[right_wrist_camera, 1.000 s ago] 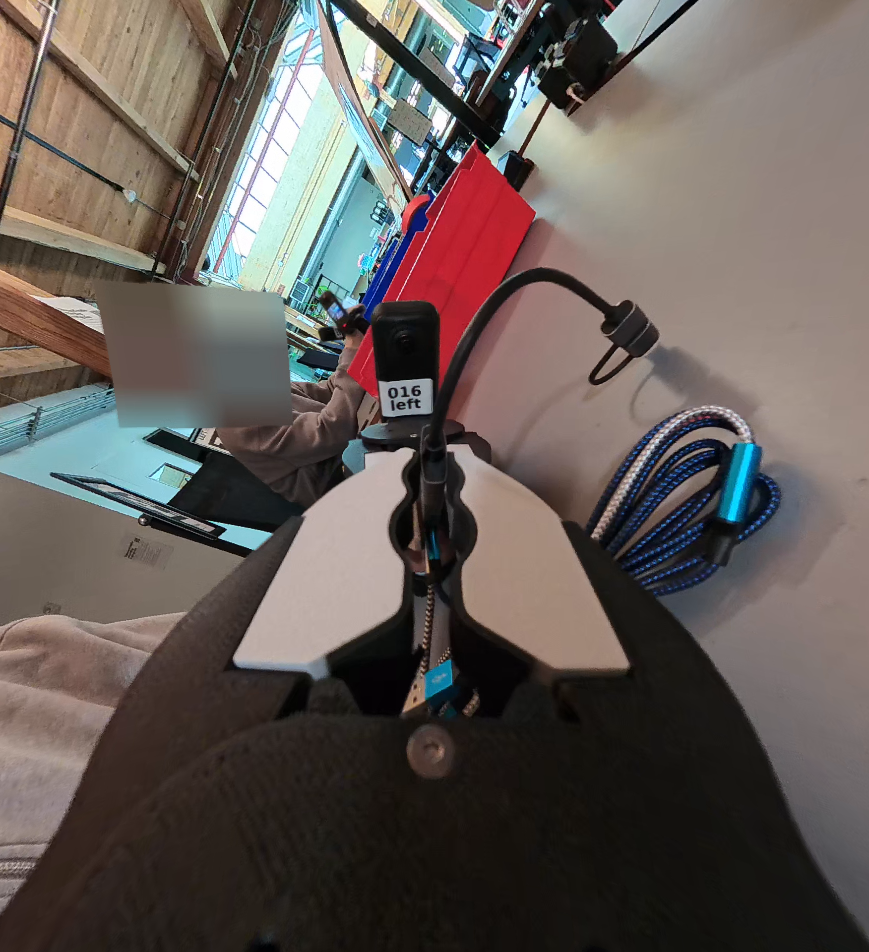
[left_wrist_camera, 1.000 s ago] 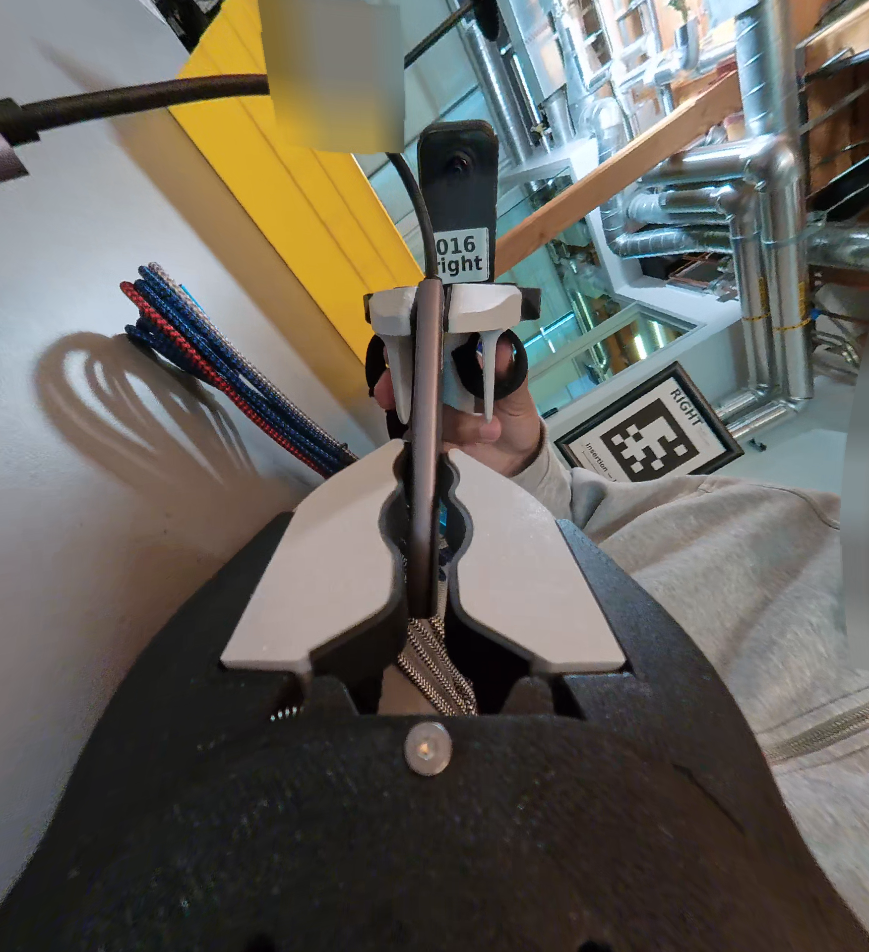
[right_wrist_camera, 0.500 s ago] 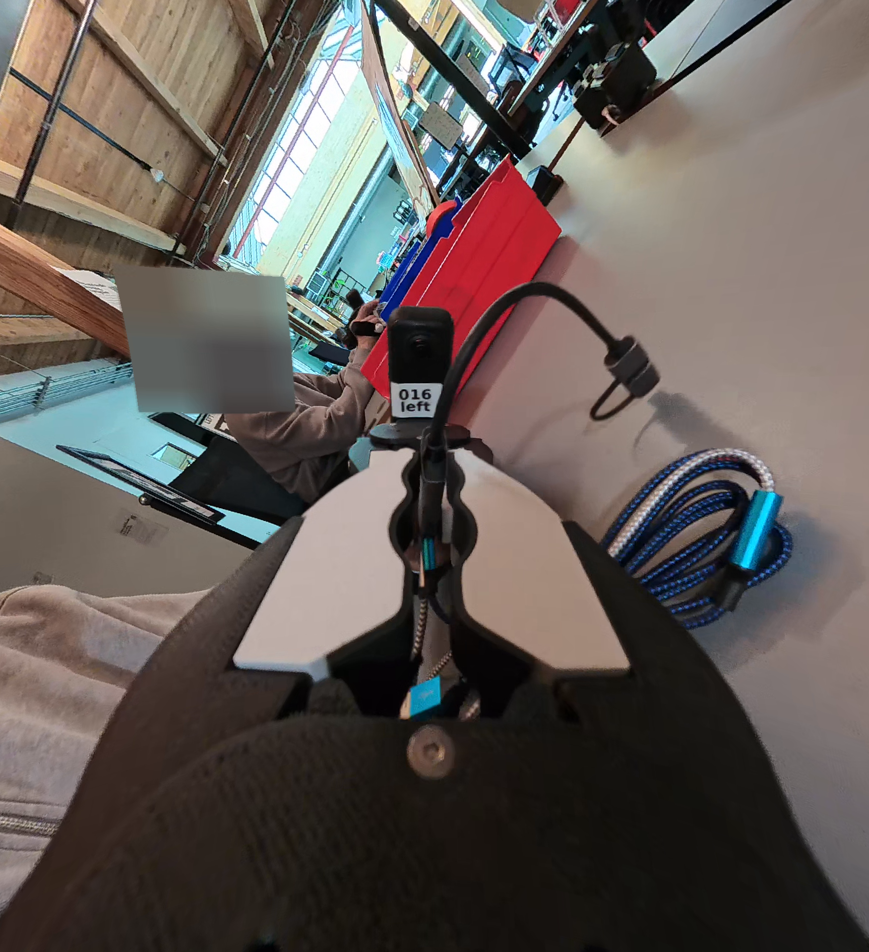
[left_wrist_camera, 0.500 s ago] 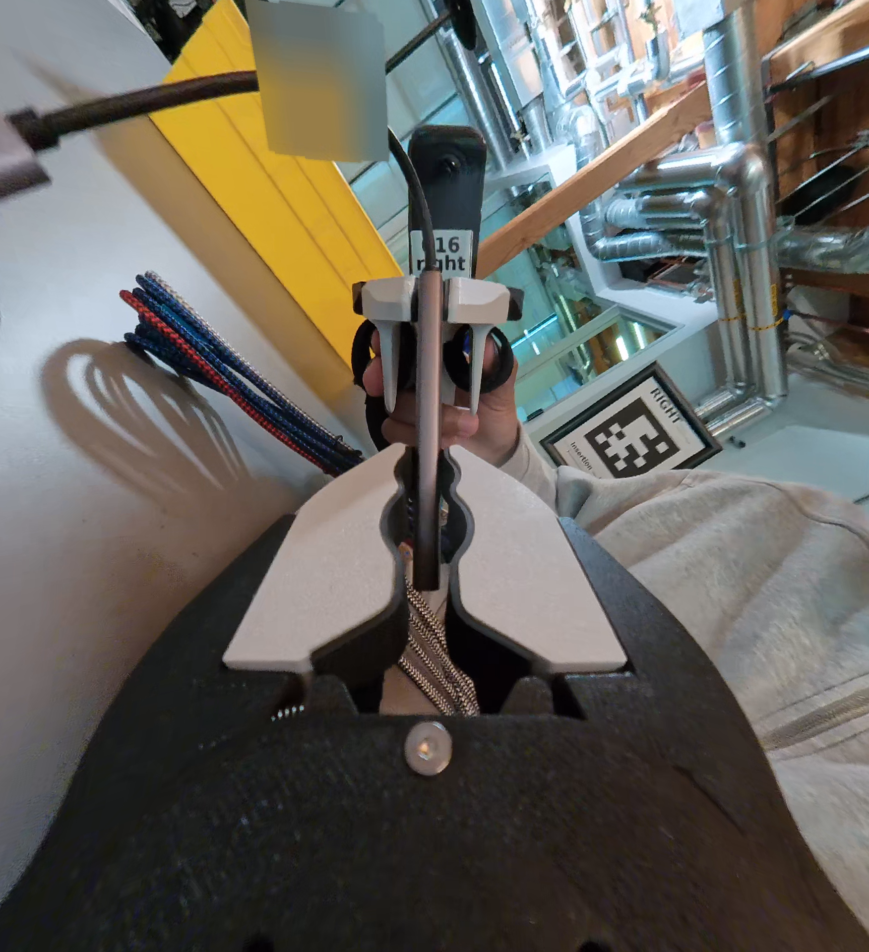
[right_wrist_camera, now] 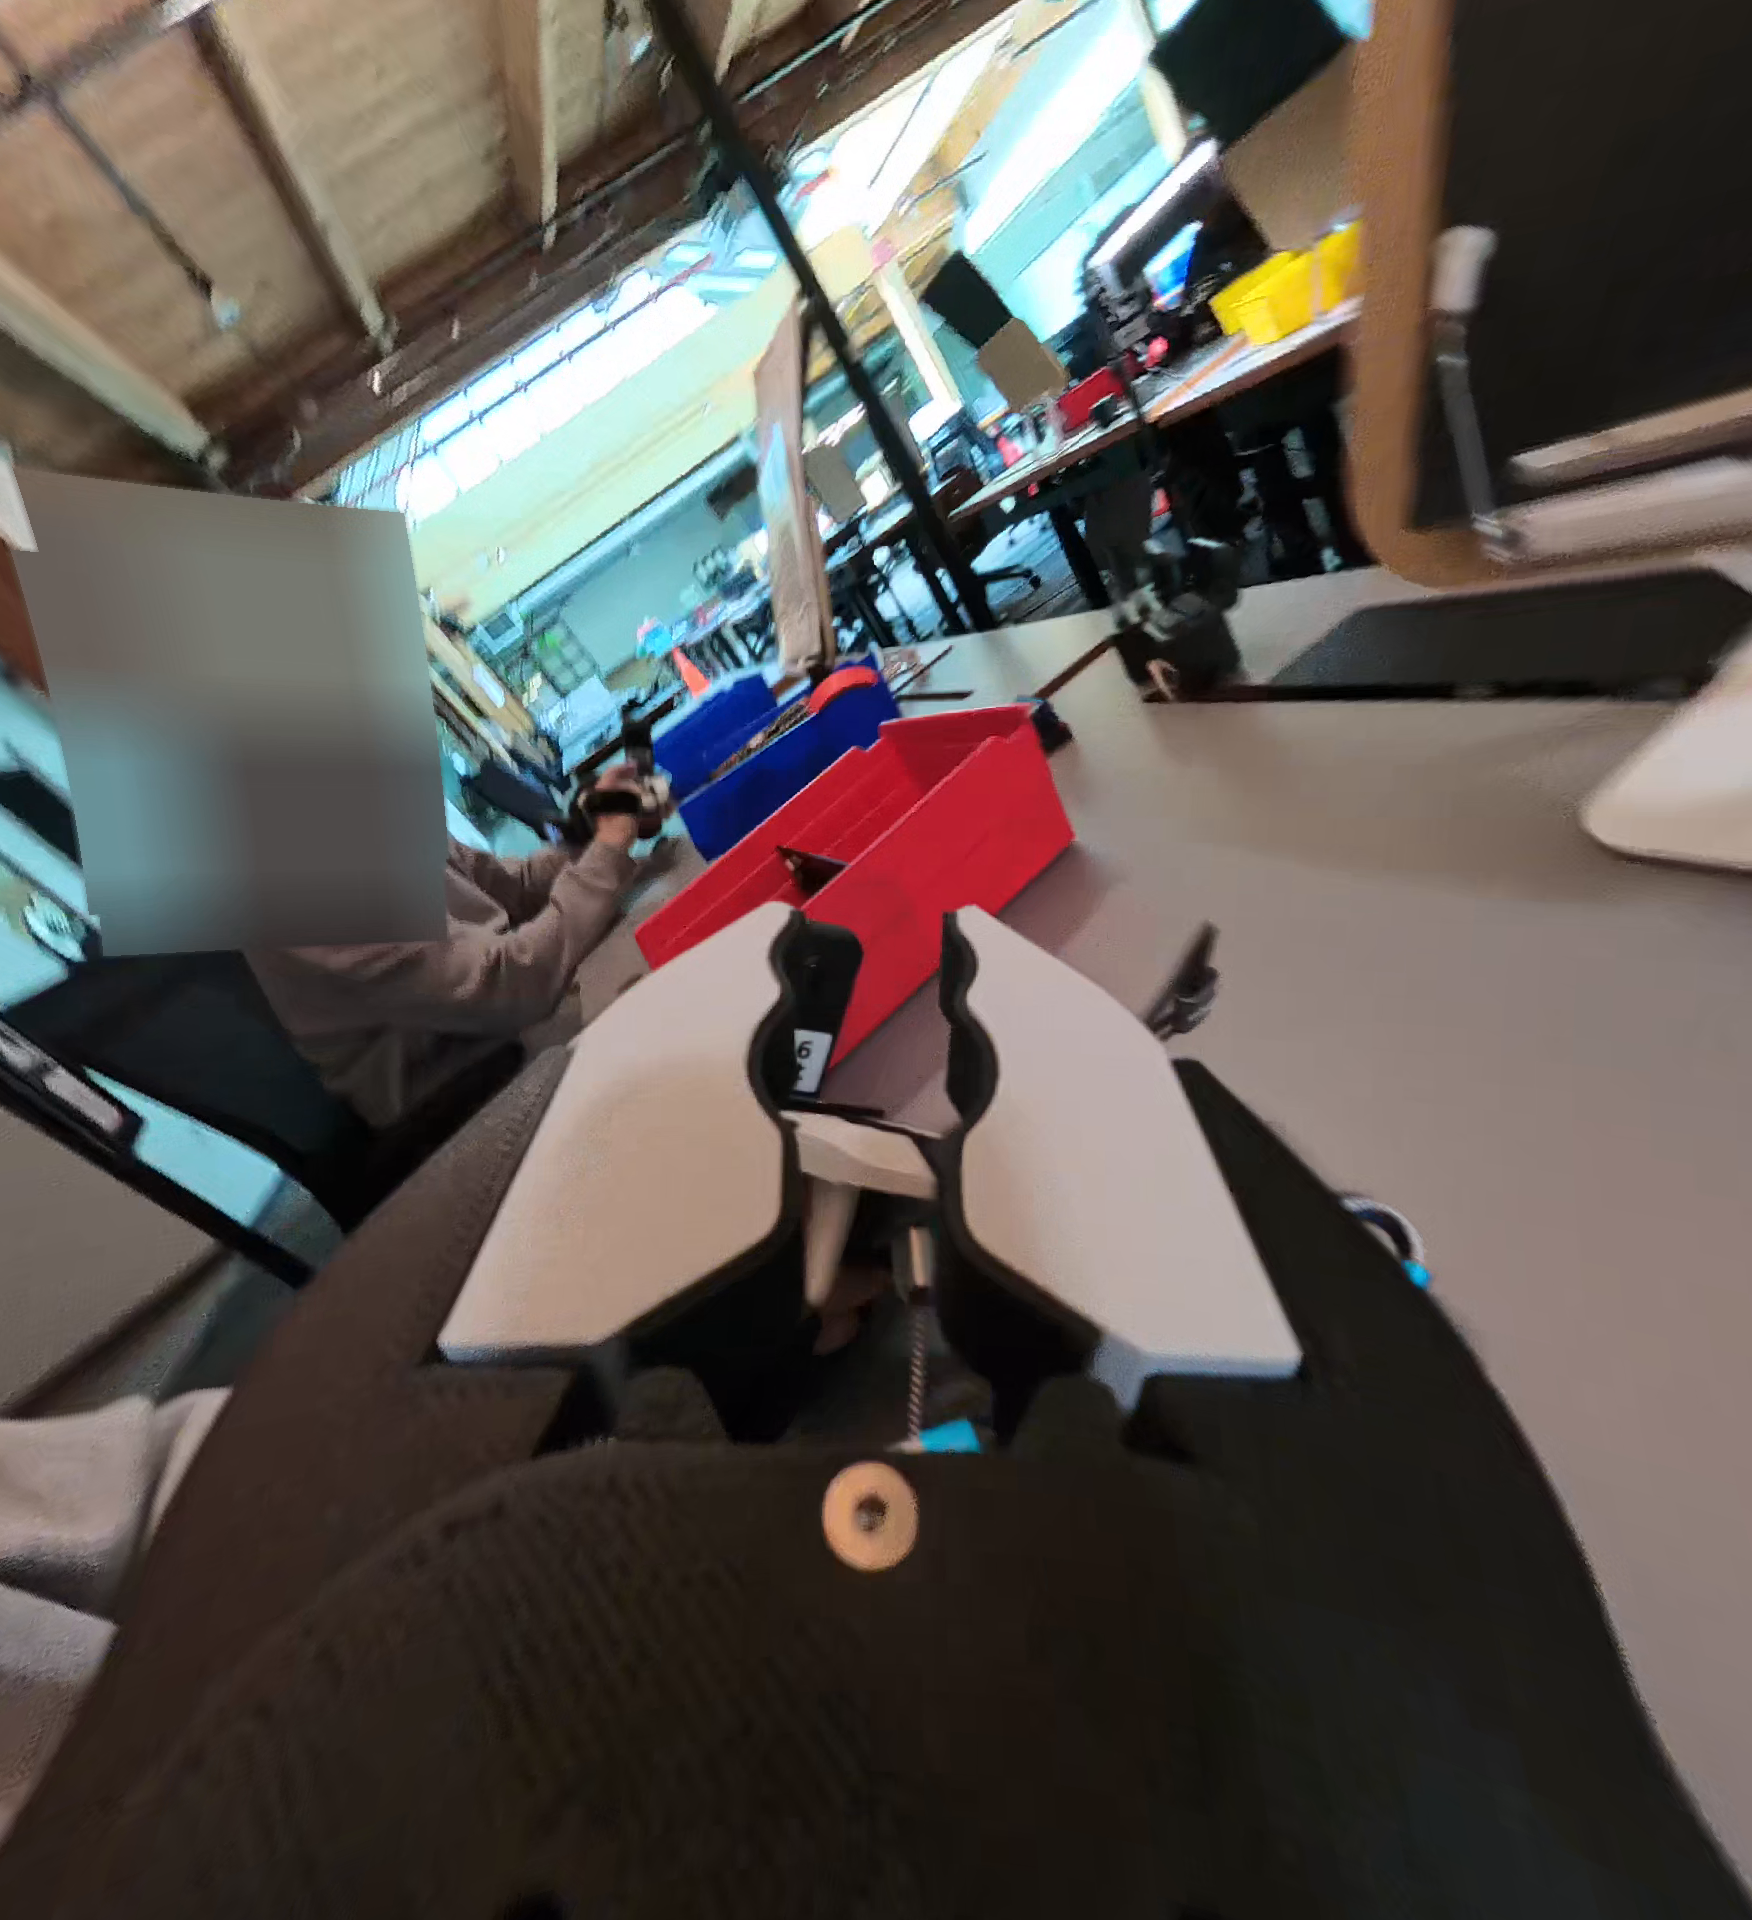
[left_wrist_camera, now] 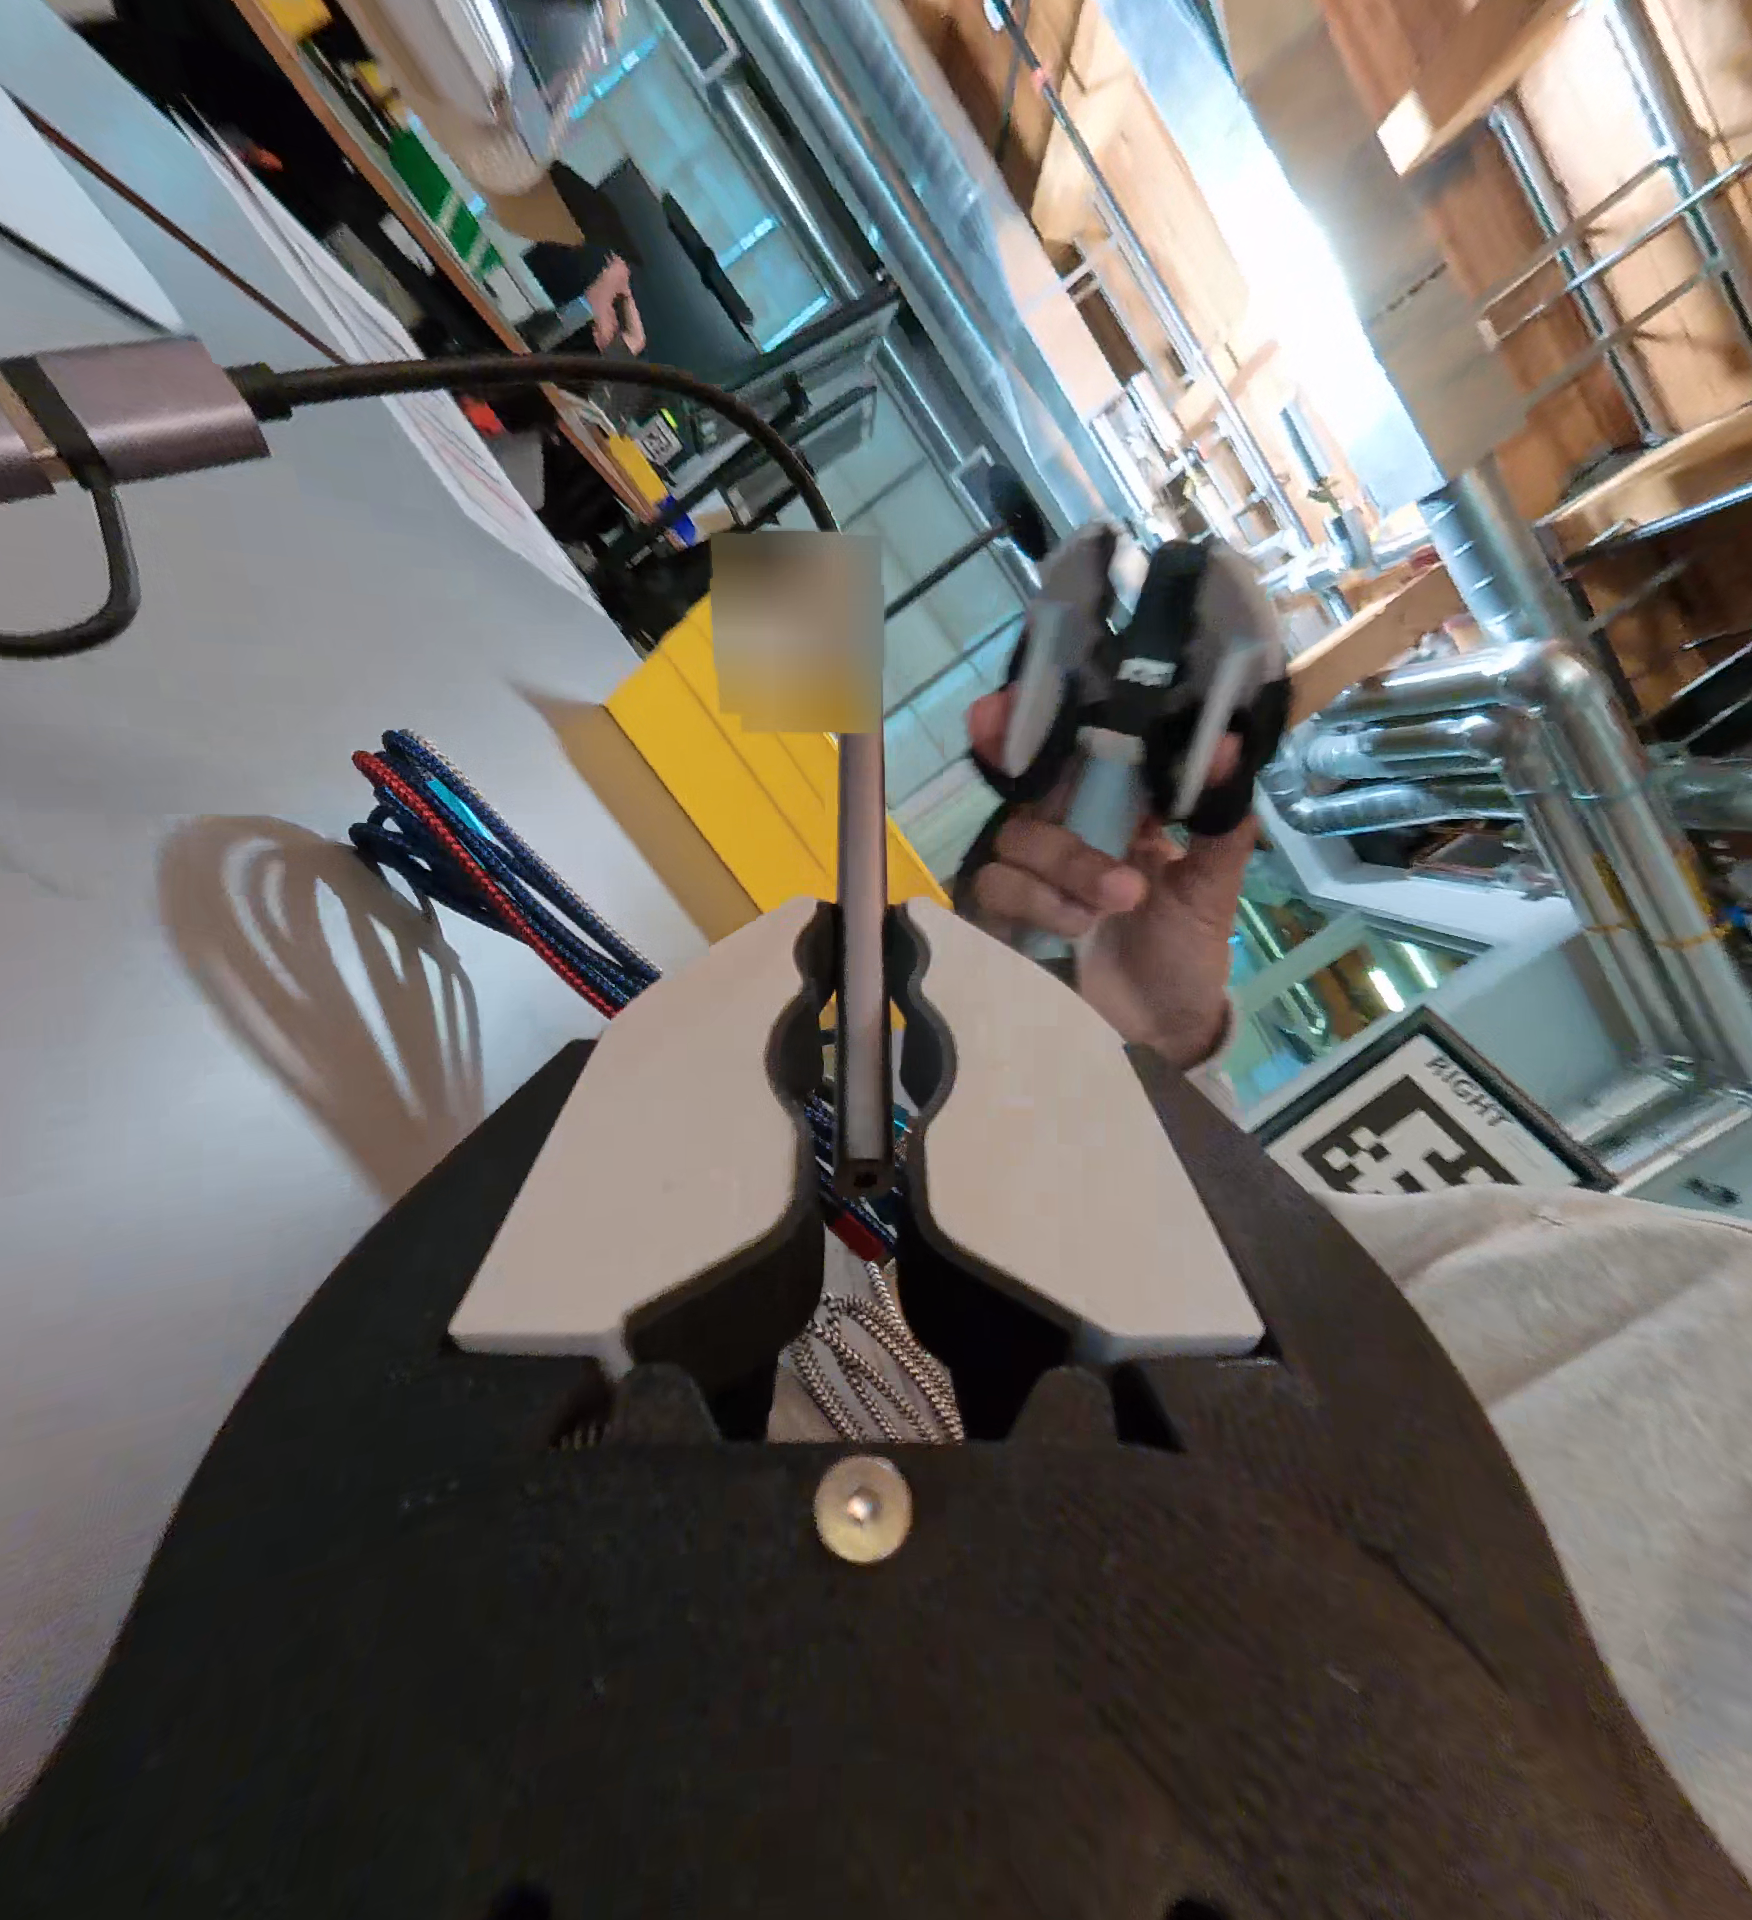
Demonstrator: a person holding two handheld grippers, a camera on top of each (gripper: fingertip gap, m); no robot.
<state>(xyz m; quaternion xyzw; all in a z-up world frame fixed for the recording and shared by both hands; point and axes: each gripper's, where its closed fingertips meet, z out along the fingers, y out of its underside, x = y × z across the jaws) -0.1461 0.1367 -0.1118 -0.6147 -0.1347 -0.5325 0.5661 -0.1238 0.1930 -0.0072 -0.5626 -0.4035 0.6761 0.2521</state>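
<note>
Left tool [left_wrist_camera: 861, 1023] clamped tight on a slim grey hub [left_wrist_camera: 864, 935], gripped edge-on; its black cable [left_wrist_camera: 539, 379] arcs up and left to a grey plug [left_wrist_camera: 124, 431] at frame edge. Red-blue braided cable coil [left_wrist_camera: 498, 883] lies on the grey table [left_wrist_camera: 72, 1039] just left of it, yellow bin [left_wrist_camera: 747, 790] beyond. Right tool [right_wrist_camera: 867, 1023] parted a small gap, holding nothing, lifted clear; red bin [right_wrist_camera: 913, 821] and blue bin [right_wrist_camera: 778, 738] ahead on the table
</note>
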